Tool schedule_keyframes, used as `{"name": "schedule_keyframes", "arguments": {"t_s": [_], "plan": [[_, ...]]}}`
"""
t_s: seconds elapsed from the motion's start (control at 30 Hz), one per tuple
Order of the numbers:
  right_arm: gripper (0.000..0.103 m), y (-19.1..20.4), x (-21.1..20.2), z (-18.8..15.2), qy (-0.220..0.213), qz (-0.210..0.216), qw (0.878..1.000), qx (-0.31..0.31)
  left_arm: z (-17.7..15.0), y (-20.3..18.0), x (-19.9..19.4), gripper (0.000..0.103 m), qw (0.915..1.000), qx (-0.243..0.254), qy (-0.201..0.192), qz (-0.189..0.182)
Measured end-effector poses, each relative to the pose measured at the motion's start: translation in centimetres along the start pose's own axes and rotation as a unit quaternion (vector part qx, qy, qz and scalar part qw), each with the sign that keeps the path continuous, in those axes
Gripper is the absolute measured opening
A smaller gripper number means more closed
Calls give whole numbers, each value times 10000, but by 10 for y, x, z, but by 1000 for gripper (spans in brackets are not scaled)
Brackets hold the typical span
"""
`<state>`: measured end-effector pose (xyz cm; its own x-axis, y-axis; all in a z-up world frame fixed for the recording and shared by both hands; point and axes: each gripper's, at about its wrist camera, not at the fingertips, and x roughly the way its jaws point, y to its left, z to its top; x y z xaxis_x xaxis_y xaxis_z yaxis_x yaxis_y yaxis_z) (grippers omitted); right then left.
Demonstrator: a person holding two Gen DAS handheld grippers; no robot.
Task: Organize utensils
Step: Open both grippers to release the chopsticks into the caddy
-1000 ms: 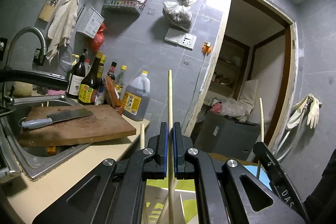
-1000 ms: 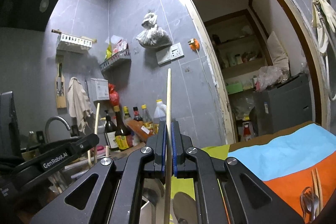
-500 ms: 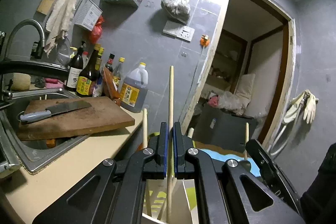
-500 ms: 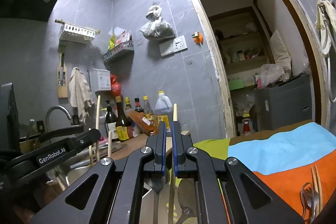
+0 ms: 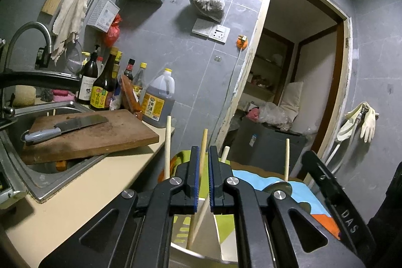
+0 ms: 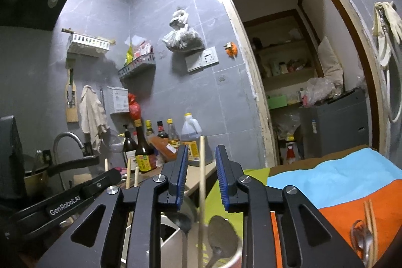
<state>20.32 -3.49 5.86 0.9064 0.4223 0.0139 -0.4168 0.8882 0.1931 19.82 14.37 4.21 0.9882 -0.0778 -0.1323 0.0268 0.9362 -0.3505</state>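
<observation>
Two grippers work over a utensil holder (image 5: 201,253) on the colourful cloth (image 6: 339,180). Left gripper (image 5: 204,157) has its jaws slightly parted around a tilted chopstick (image 5: 203,150), barely touching it if at all. Right gripper (image 6: 201,157) stands wide open, a loose chopstick (image 6: 202,167) upright between its fingers, beside two ladles (image 6: 222,240) in the holder.

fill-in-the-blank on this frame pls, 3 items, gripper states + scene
1. The right gripper has its jaws ____ around a thin wooden chopstick.
2. The steel cleaver with the grey handle lies on the brown wooden ____.
3. On the orange cloth at the right wrist view's lower right, a metal spoon lies beside a pair of ____.

Missing words: open; cutting board; chopsticks
</observation>
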Motion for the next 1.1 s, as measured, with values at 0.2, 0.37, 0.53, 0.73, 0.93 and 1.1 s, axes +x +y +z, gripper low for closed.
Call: {"name": "schedule_keyframes", "arguments": {"t_s": [0.2,0.37,0.53,0.73,0.93,1.1], "plan": [[38,-18,-20,14,79,-184,9997,-103,0,-18,-9,7,9996,231,148,22],[53,-37,-43,30,103,-397,9990,-174,3,-37,-19,27,9989,413,196,-113],[71,-59,-66,39,215,-701,9971,-214,6,-55,-26,34,9982,402,290,-346],[83,-82,-98,51,178,-950,9948,-312,1,-86,-34,48,9956,604,347,-620],[103,-101,-125,62,225,-1048,9929,-512,-10,-118,-34,71,9910,848,512,-898],[103,-116,-143,66,262,-1196,9906,-605,-23,-146,-31,84,9849,1085,724,-1138]]}}
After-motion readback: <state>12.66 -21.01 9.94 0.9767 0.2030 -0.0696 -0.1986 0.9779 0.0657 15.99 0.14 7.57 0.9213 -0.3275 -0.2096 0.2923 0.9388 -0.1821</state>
